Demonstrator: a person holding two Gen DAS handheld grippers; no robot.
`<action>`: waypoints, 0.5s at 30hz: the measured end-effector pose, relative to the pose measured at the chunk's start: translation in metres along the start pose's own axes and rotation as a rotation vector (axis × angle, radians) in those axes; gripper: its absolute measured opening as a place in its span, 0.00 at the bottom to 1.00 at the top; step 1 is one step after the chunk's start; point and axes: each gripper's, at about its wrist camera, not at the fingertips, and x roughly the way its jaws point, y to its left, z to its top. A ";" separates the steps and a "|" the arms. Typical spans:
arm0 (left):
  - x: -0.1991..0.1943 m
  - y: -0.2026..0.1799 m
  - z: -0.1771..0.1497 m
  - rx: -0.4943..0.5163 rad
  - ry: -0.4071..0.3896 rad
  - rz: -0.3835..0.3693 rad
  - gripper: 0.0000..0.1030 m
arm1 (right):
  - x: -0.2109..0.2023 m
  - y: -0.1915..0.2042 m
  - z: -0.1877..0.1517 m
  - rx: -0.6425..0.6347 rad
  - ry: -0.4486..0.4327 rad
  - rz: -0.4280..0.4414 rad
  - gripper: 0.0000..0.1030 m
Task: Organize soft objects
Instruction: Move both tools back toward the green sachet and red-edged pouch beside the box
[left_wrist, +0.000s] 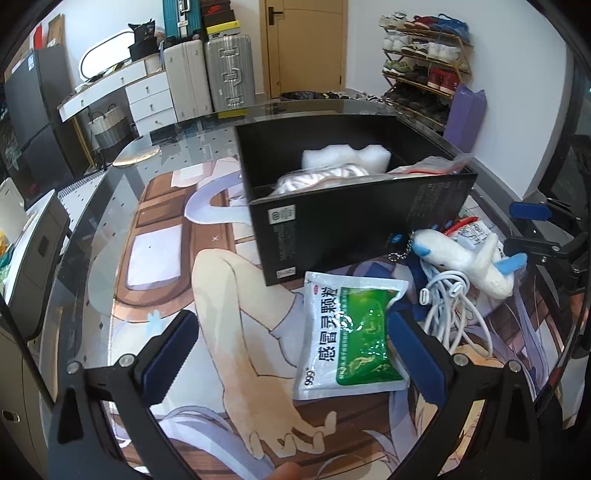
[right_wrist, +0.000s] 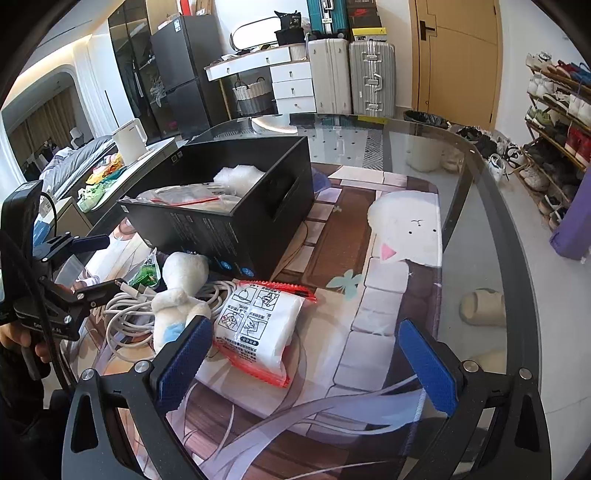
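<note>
A black box stands on the printed mat; it also shows in the right wrist view. It holds white foam and clear bags. In front of it lie a green and white sachet pack, a white plush toy, white cables and a red-edged white packet. My left gripper is open and empty, its right finger beside the green pack. My right gripper is open and empty, just in front of the red-edged packet.
The glass table edge curves at the right. A slipper lies on the floor below. Suitcases, a door, a shoe rack and a white kettle stand around.
</note>
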 end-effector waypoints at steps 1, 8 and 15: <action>0.001 0.001 0.000 -0.004 0.002 0.002 1.00 | 0.000 -0.001 0.000 0.002 -0.002 -0.002 0.99; 0.003 -0.005 -0.001 0.014 0.008 0.010 1.00 | 0.006 -0.004 -0.003 0.003 0.024 -0.005 0.99; 0.005 -0.005 -0.002 0.002 0.042 -0.038 1.00 | 0.008 -0.002 -0.004 -0.007 0.037 -0.004 0.99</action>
